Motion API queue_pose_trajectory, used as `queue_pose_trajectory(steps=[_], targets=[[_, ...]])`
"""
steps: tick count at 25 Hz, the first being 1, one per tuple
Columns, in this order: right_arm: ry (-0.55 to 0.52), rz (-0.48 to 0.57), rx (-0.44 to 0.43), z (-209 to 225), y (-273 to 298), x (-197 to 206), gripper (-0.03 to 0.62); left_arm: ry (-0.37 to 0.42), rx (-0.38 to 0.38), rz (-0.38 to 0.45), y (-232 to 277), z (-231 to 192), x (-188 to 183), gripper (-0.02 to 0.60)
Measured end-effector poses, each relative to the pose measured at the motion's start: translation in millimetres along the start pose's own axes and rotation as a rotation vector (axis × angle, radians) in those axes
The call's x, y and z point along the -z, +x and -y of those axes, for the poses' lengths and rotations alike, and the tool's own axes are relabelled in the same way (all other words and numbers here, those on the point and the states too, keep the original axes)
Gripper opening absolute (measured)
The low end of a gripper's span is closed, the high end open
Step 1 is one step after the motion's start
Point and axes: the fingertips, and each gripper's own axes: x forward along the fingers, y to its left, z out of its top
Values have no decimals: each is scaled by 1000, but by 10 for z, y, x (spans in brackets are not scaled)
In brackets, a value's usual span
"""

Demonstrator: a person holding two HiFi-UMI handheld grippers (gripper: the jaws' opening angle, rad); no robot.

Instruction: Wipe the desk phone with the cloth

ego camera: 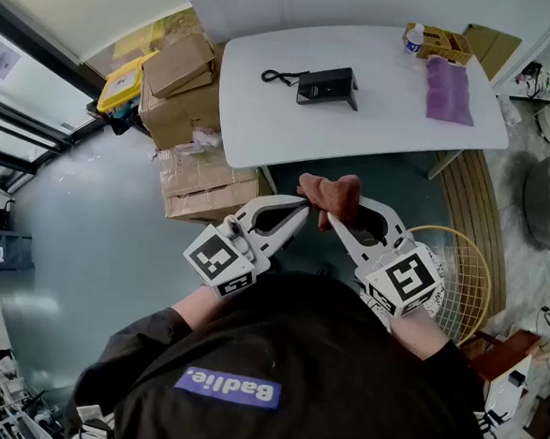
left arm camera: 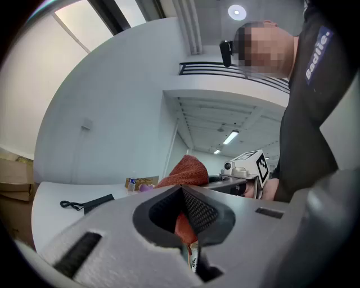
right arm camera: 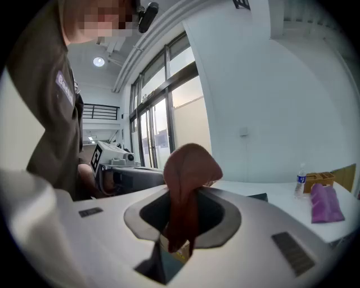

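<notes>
left claw [ego camera: 301,206]: clamped on cloth [ego camera: 336,194], mid-frame | right claw [ego camera: 336,224]: clamped on same cloth | phone [ego camera: 328,85]: upper centre, on white counter [ego camera: 263,119], well apart from cloth

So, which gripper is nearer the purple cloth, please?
Right. The right gripper is short of the purple cloth, leftward; the left gripper is farther left. Both grip the rust cloth.

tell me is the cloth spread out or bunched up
Bunched up. The cloth is a rumpled lump with a fold humped over the top, pinched by both the left gripper and the right gripper.
</notes>
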Motion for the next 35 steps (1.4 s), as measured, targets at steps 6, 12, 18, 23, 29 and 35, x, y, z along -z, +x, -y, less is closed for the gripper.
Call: queue_pose_trajectory(steps=[6, 12, 18, 23, 29, 35], targets=[[6, 2, -3, 58, -35, 7, 89, 2, -8, -1, 60, 10, -5, 9], [3, 4, -28, 133, -73, 33, 89, 1, -27, -2, 157, 27, 23, 9], [23, -12, -47, 254, -132, 174, 89, 2, -63, 8, 258, 24, 83, 9], [25, -19, -41, 413, -46, 222, 89, 9, -84, 10, 285, -209, 54, 9], [28, -36, 1, 708, 314, 157, 89, 6, -54, 20, 405, -678, -36, 9], [33, -36, 67, 1132, 829, -65, 89, -5, 9, 12, 538, -1384, -209, 9]])
